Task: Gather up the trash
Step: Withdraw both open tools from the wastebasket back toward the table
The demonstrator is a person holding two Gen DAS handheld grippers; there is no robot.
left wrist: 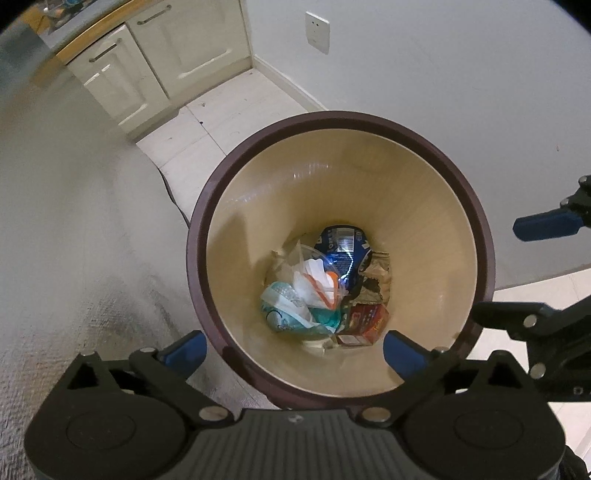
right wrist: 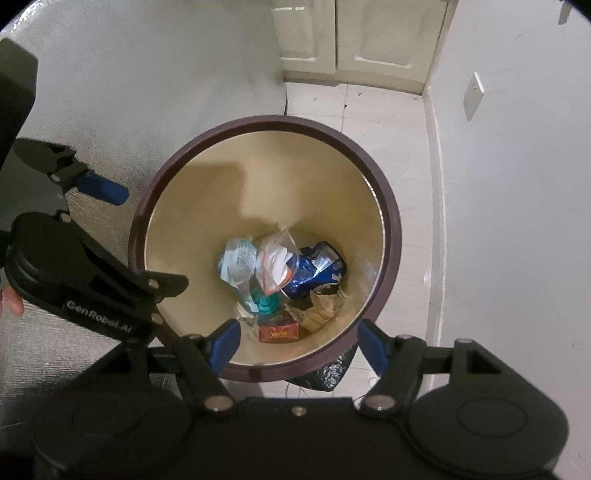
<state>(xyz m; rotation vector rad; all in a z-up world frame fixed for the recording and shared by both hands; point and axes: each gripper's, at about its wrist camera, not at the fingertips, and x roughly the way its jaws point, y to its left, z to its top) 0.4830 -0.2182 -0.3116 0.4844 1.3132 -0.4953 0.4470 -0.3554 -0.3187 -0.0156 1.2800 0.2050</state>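
At the bottom of the round bin (left wrist: 341, 129) lies the trash: a crushed blue can (left wrist: 343, 245), a clear plastic bag (left wrist: 314, 280), a squashed water bottle (left wrist: 284, 306), a small red box (left wrist: 369, 317) and torn brown paper (left wrist: 378, 266). Over the rim, the left gripper (left wrist: 295, 350) hangs with its blue fingers (left wrist: 186, 352) spread wide, nothing between them. Beside it the right gripper (right wrist: 297, 345) is also spread and empty. Around the bin are pale floor tiles (right wrist: 369, 107), cream cabinets (left wrist: 147, 62) and a wall socket (left wrist: 317, 31).
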